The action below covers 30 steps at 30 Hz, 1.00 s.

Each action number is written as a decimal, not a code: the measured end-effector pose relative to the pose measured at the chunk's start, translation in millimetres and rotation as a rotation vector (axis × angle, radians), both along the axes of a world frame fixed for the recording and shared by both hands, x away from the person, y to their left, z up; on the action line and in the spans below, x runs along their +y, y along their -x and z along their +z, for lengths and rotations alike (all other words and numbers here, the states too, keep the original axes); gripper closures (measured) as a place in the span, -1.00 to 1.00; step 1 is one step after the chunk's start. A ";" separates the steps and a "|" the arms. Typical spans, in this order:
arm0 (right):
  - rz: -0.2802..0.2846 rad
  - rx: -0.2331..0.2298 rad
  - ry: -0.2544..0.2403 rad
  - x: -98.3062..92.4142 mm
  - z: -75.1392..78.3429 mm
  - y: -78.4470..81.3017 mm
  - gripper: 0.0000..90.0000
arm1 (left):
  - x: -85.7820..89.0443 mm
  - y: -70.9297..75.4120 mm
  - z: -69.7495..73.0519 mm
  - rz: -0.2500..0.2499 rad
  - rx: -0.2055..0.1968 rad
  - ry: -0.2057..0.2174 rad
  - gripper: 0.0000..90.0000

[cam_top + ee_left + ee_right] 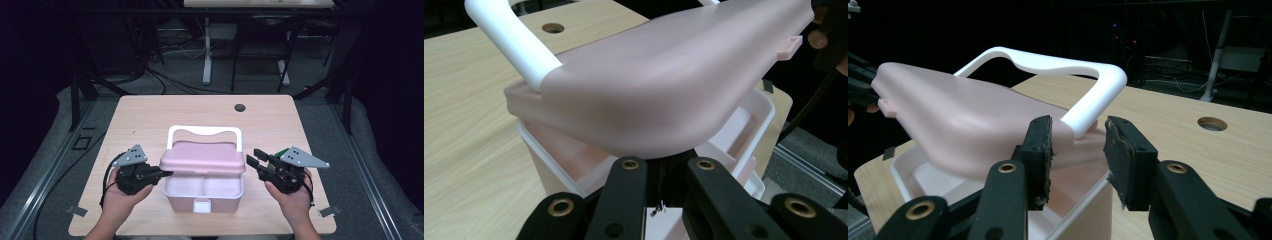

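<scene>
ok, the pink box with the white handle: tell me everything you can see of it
The box is pale pink, smooth plastic by its look, sitting near the front edge of the wooden table. Its lid is tilted partly open, showing a light interior split by a divider. A white handle stands behind the lid, and a small latch tab sits on the front wall. The left claw is shut on the lid's edge; the right claw is open, just clear of the box.
</scene>
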State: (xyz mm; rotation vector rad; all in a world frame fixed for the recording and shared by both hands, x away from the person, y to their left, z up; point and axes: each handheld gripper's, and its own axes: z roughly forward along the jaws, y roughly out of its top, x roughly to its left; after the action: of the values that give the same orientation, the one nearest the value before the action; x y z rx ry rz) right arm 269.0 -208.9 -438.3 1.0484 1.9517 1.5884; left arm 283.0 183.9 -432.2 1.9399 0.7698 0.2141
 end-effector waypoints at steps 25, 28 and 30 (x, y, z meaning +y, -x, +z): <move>0.072 0.063 0.065 13.7 -38.6 18.1 1.00 | -1.2 -20.2 22.4 0.034 -0.014 0.019 1.00; 0.088 0.073 0.067 18.5 -41.7 18.1 1.00 | -1.4 -22.1 23.9 0.034 -0.014 0.020 1.00; 0.103 0.078 0.069 23.4 -44.2 18.5 1.00 | -1.7 -23.8 25.6 0.037 -0.014 0.018 1.00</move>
State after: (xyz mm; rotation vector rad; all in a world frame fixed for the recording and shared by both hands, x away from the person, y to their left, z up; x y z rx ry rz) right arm 250.5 -185.5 -482.4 1.0116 2.1287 1.5418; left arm 306.7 182.3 -406.6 1.9062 0.7961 0.2417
